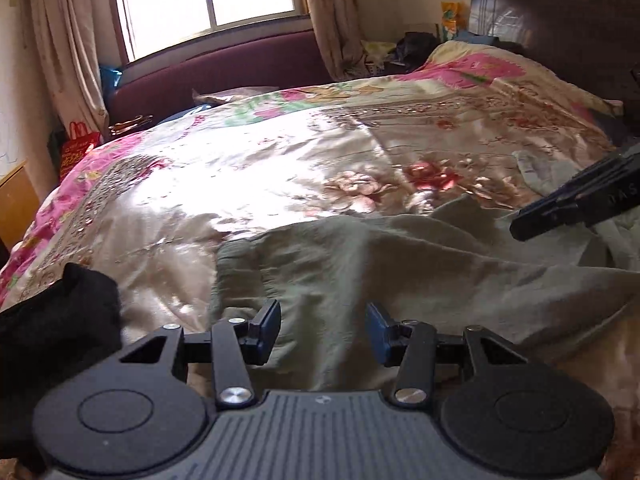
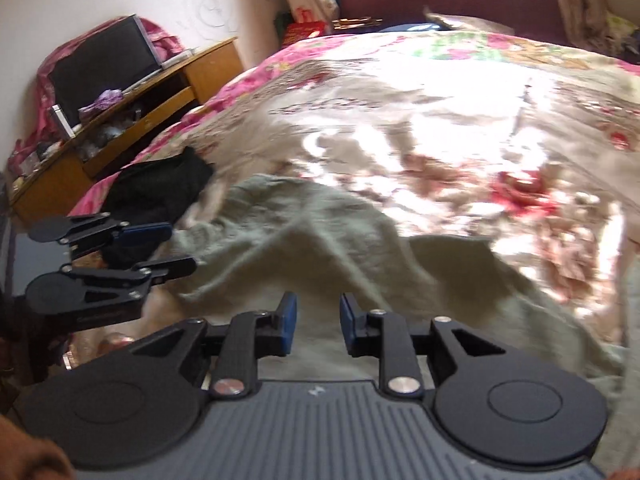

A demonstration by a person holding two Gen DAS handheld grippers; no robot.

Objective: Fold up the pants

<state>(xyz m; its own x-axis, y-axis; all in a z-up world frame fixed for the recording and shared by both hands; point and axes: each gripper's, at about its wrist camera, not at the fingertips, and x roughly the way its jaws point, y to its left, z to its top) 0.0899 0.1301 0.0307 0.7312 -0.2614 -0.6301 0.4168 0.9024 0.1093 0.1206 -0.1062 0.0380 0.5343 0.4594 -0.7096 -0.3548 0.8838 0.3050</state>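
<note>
Both grippers over pants point(image 1: 360, 264) – left gripper point(image 1: 323, 330) jaws wide, right gripper point(image 2: 318, 322) narrow, nothing gripped – prob. picking fold pts beside black garment point(image 1: 56, 312).

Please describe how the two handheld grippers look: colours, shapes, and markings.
Both the left gripper and the right gripper have black linkage arms with silver rivets, round black discs on both sides, a grey ribbed body, and jaws faced with blue pads.
</note>
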